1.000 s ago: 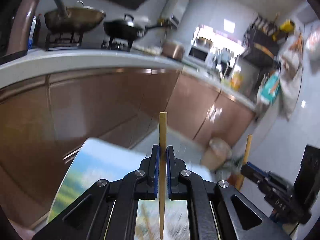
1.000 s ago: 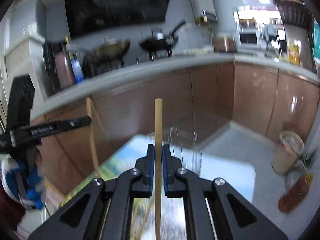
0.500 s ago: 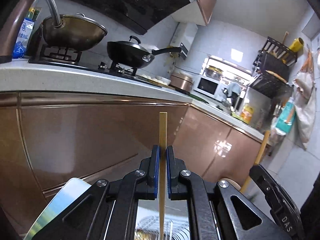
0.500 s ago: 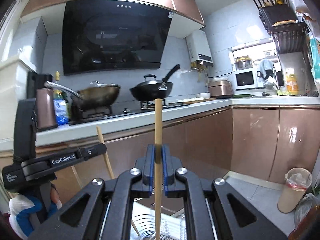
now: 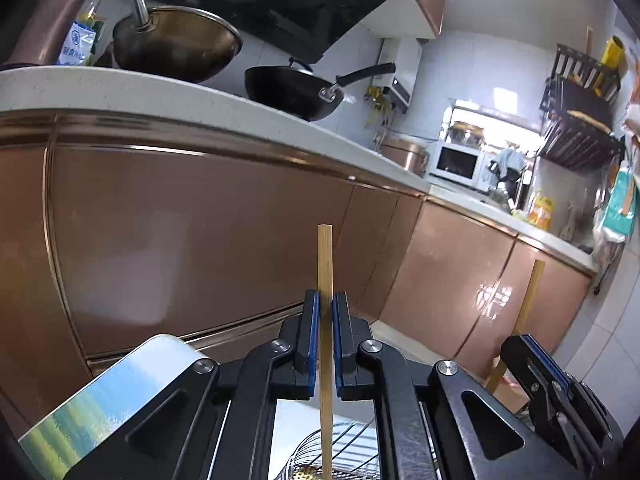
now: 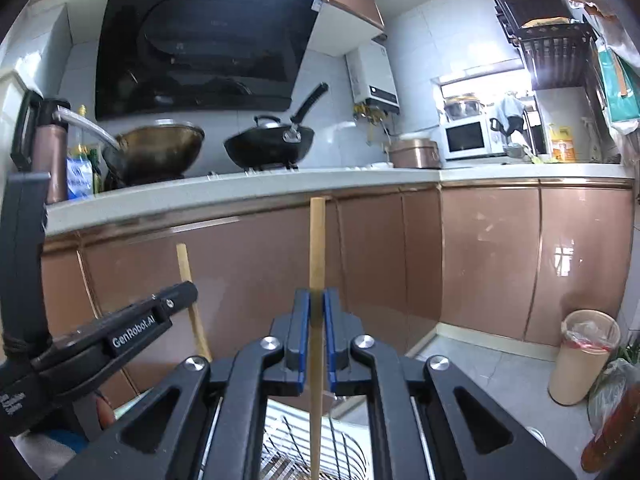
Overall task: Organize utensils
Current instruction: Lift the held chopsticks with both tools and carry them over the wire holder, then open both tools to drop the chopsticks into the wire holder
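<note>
My left gripper is shut on an upright bamboo chopstick; its lower end runs down toward a wire utensil basket below the jaws. My right gripper is shut on a second upright chopstick, whose lower end also points into the wire basket. Each gripper shows in the other's view: the right gripper at lower right with its chopstick, the left gripper at lower left with its chopstick. Whether the chopstick tips touch the basket is hidden.
A table with a landscape-print top lies below. Copper cabinet fronts under a white counter face me, with a wok and a black pan on the stove. A lined bin stands on the floor at right.
Both grippers sank and tilted up toward level, each keeping its chopstick. The tabletop slid out of view and the wire basket came into sight below the jaws.
</note>
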Motion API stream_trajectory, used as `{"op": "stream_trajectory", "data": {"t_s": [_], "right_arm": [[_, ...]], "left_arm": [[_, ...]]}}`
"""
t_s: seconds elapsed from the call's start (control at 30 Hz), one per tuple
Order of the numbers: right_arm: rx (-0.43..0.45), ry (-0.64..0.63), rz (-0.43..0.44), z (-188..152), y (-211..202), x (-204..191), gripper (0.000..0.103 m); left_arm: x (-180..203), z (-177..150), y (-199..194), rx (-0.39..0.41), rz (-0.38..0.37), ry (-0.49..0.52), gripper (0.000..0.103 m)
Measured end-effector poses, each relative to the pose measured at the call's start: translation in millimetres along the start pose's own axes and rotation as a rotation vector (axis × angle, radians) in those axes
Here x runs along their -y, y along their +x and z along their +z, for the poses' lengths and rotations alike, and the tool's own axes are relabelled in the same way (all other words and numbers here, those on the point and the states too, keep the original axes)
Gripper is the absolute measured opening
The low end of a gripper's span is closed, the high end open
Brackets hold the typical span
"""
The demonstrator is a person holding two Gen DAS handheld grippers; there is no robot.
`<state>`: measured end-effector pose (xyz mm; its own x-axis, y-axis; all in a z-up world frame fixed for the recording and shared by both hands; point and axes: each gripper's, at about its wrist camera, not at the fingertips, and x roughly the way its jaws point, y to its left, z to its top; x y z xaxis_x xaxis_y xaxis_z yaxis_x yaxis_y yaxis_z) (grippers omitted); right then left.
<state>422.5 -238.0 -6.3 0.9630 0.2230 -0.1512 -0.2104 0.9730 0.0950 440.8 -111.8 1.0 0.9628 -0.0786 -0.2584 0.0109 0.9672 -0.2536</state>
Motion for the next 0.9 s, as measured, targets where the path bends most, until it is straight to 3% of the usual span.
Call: {"op": "stream_trajectory", "data": {"t_s": [0.23,0.57,0.6,0.73,0.83,0.9], "right_arm": [[-0.038,-0.005,-0.014,-17.1,-2.5,2.5,0.007],[-0.062,0.01,0.0,-15.8,-10.2,4.4,0.008],[-0.066,0.014,-0.002,-15.6,-12.1,5.3,0.008],[-0.082,0.039,-0.012,-14.0,-18.4,11.6,0.01],[-0.087,0.056,-0.023,-12.0,-27.0,15.6,0.025],[-0.088,0.061,-0.029,-9.2,-35.2,16.2,0.028]], "left_arm": [[-3.3,-15.3,-1.0,-0.011,0.018,0.028,0.007],[-8.0,-10.7,-7.4,-0.031,0.027,0.045,0.008],[-9.0,-10.1,-8.5,-0.038,0.026,0.044,0.01],[-11.6,-8.1,-15.2,-0.059,0.022,0.04,0.038],[-11.9,-6.1,-25.2,-0.057,0.025,0.049,0.046],[-12.8,-2.7,-35.0,-0.055,0.026,0.058,0.047]]}}
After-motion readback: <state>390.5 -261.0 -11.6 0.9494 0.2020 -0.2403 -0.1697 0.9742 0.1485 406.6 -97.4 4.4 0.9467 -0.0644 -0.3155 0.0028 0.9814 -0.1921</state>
